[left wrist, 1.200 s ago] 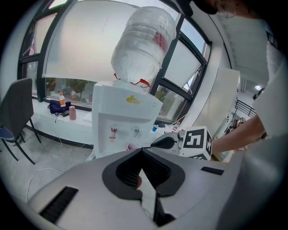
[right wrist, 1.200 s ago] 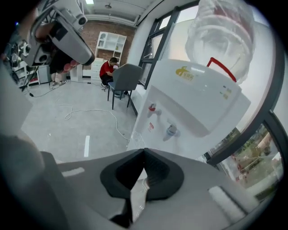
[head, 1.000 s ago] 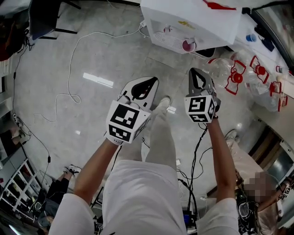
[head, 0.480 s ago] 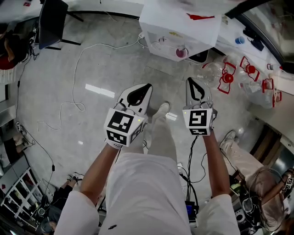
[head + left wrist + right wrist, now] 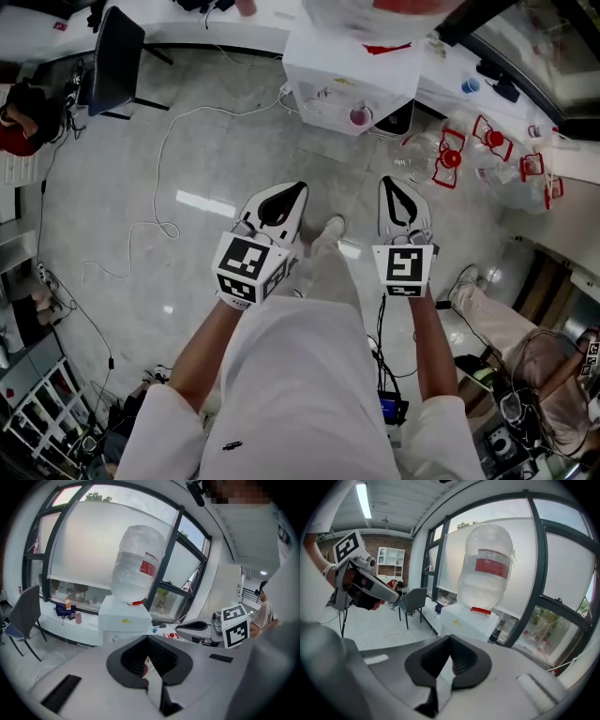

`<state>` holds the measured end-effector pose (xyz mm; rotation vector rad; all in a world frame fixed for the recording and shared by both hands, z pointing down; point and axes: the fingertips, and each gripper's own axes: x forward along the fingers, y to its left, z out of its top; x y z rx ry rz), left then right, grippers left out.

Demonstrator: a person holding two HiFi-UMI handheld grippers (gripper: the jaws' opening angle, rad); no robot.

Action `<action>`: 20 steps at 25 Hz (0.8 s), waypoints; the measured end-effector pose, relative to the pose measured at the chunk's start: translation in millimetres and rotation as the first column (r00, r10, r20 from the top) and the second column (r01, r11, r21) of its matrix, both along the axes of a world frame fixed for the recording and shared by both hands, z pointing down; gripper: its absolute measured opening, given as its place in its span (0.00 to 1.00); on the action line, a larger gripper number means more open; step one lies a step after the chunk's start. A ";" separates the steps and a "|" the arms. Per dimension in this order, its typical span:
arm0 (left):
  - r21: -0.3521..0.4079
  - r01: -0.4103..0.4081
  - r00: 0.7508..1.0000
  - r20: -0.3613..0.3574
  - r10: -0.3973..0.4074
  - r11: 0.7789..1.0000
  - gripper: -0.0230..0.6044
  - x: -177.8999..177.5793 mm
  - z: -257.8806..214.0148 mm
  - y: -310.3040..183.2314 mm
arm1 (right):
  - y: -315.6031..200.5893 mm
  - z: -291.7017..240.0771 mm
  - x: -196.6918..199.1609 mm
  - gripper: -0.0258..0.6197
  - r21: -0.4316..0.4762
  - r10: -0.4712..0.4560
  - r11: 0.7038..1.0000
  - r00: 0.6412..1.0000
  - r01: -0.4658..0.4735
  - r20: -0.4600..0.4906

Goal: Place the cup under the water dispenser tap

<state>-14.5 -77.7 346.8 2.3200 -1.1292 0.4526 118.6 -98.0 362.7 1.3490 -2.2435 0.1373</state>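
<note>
Head view: person stands on grey floor [image 5: 206, 131], one gripper in each hand, both held out in front at about the same level and well apart from each other.

Left gripper [image 5: 298, 187]: fingers closed tip to tip, nothing held. Its own view confirms this, with the tips [image 5: 148, 637] meeting and only an open window behind them.

Right gripper [image 5: 392, 184]: fingers likewise closed [image 5: 451, 637], empty.

Both grippers point toward the water dispenser [image 5: 347, 75], a white box with a large clear bottle [image 5: 137, 564] upside down on top. The bottle carries a red label.

Cup [image 5: 359, 116]: pink, sits in the recess on the dispenser's front, the side facing the person.
- Round mouth faces up, so the cup is upright with its long axis vertical.
- Well apart from both grippers, ahead of them and between their lines.
- Whether it stands exactly beneath a tap cannot be told; too small here.
- In each gripper view a small pink patch shows through the window behind the closed tips; too small to identify.

Floor, right of the dispenser: clear empty jugs with red fittings [image 5: 448, 157]. Left: a white cable [image 5: 157, 178] and a dark chair [image 5: 117, 47].
</note>
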 end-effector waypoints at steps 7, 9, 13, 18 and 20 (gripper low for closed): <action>0.025 0.025 0.999 -0.026 -0.025 0.999 0.04 -8.1 -30.7 13.9 | 25.8 -41.6 3.4 0.06 0.027 0.021 0.999 1.000 -0.022 0.022; 0.037 0.032 0.999 -0.032 -0.030 0.999 0.04 -10.0 -39.1 15.8 | 33.3 -51.4 3.7 0.06 0.038 0.019 0.999 1.000 -0.020 0.024; 0.053 0.048 0.997 -0.065 -0.045 0.997 0.04 -14.1 -54.3 22.1 | 51.5 -66.6 9.5 0.06 0.033 0.046 0.998 0.997 -0.047 0.054; 0.084 0.053 0.996 -0.078 -0.047 0.995 0.04 -22.1 -72.8 27.3 | 68.3 -88.3 15.0 0.06 0.037 0.090 0.995 0.992 -0.093 0.085; 0.095 0.056 0.996 -0.081 -0.049 0.994 0.04 -26.1 -78.1 29.1 | 73.2 -94.0 19.1 0.06 0.037 0.114 0.992 0.989 -0.118 0.098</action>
